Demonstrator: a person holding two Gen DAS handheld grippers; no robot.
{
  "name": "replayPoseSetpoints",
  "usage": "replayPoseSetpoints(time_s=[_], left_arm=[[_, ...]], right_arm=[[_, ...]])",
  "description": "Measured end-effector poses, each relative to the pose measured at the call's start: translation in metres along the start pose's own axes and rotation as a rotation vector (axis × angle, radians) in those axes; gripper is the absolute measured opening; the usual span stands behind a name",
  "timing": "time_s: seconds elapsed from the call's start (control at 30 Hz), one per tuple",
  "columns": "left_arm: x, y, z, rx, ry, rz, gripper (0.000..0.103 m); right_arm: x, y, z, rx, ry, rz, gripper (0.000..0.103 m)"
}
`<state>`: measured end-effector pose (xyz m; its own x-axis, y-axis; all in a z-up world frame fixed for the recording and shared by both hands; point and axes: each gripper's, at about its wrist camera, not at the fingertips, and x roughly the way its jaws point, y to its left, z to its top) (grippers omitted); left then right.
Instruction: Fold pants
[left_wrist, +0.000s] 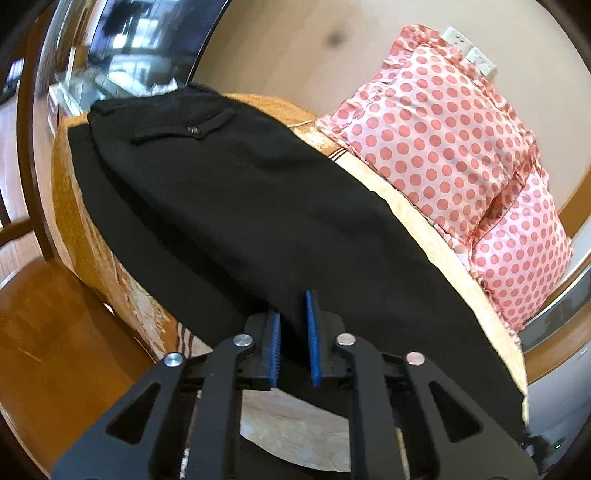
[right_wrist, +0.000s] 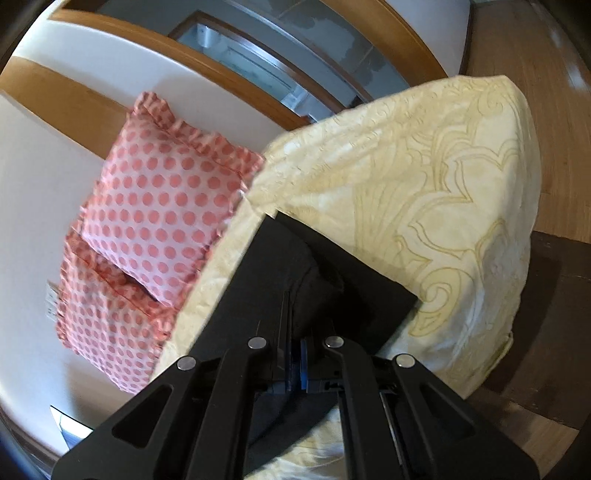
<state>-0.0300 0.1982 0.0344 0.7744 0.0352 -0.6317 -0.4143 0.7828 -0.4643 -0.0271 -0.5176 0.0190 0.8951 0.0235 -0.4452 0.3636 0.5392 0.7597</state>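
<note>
Left tongs (left_wrist: 293, 325): two black fingers faced with ribbed blue pads (left_wrist: 312, 339), set a narrow gap apart; black cloth of the pants lies in the gap, but whether the pads pinch it cannot be told

Right tongs (right_wrist: 293, 350): same black build, blue pad visible on one finger only; jaws drawn nearly together on a raised fold of the dark cloth, gripping it

Pants (left_wrist: 229, 206): one pair, black, matte woven fabric, laid flat and long across the bed. In the left wrist view a flapped back pocket with one small button (left_wrist: 192, 129) shows at the far end, and a second layer of leg edges out from under the upper one along the left side. In the right wrist view the cloth (right_wrist: 332, 266) ends in a straight, square-cornered hem on the cover, with a soft hump where the tongs lift it

Bed cover (right_wrist: 424, 177): one, cream to golden, quilted texture with stitched scroll and leaf pattern; carries the pants

Pillows (left_wrist: 436, 136): two, pale pink with coral polka dots, satiny sheen, ruffled edges; stacked one against the other beside the pants, at the wall side

Wall (left_wrist: 288, 48): plain cream, with two white socket plates (left_wrist: 469, 48) above the pillows

Floor (left_wrist: 48, 332): glossy orange-brown wood
</note>
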Motion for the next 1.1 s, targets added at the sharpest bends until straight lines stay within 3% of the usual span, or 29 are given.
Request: replayPoseSetpoints(time_s=[0.33,0.57,0.87,1.1], left_arm=[[-0.019,0.006,-0.023,0.002,-0.075,-0.014,0.004],[-0.015,0.011,-0.033,0.017,-0.063,0.000,0.005],[-0.015,0.012,-0.030,0.010,-0.054,-0.004,0.010],[-0.014,0.013,-0.021,0.017,-0.030,-0.031,0.005]], right_arm=[[-0.007,0.011,-0.001,-0.045,-0.047,-0.015,0.003],[0.007,-0.005,-0.005,-0.005,0.003,-0.069,0.003],[0.000,-0.001,-0.004,-0.039,-0.013,-0.072,0.003],[-0.008,0.003,-0.006,-0.071,-0.020,-0.098,0.003]])
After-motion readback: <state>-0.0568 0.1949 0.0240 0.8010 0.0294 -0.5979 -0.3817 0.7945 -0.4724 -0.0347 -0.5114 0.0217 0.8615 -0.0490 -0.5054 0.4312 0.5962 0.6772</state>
